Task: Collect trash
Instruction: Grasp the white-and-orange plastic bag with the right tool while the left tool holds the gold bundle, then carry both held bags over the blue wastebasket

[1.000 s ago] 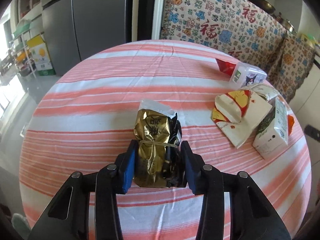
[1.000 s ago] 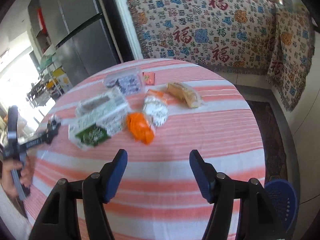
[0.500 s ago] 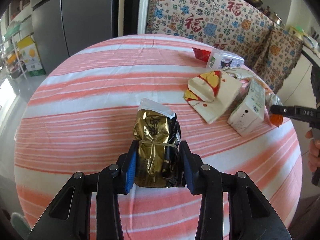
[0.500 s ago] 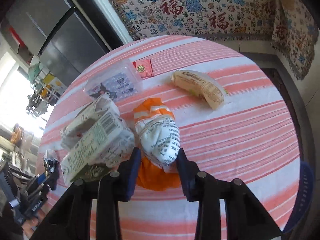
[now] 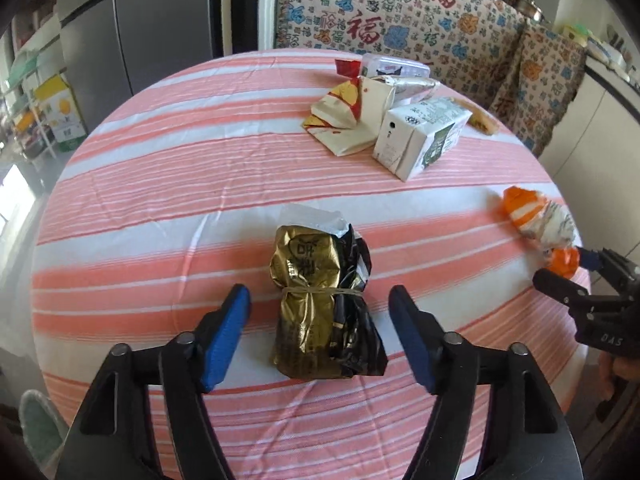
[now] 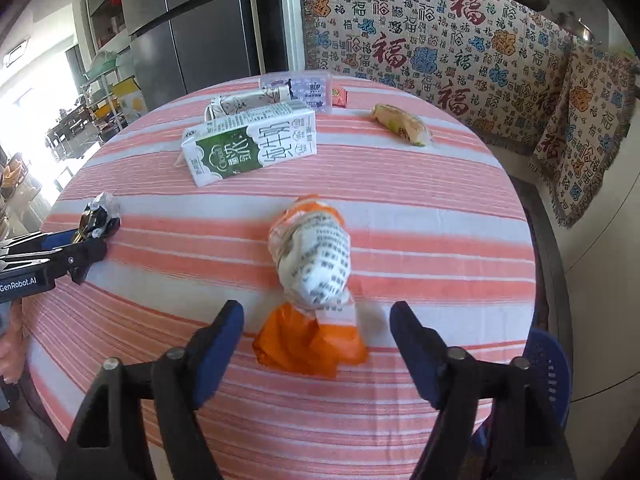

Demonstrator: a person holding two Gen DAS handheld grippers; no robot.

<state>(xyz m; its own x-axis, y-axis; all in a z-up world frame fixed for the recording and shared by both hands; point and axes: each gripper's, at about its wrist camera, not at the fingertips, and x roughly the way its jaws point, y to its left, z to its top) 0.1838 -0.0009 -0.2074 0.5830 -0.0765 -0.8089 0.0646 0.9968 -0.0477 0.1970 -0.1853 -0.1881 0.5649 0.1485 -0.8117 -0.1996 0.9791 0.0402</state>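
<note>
Straddling the gold bag [image 5: 320, 300], the left gripper [image 5: 320, 336] has its fingers spread wide, the bag lying on the striped table [image 5: 160, 184] between them, touching neither. The right gripper [image 6: 316, 344] is equally wide, with the white-and-orange wrapper [image 6: 312, 272] just ahead, between its fingers. A good grasp probably means centring each bundle, then closing at the tied waist so crinkly foil cannot slip.

glossy crinkled foil bag [image 5: 320, 300], woven cloth tablecloth [image 5: 160, 184], printed paper wrapper [image 6: 316, 256].
</note>
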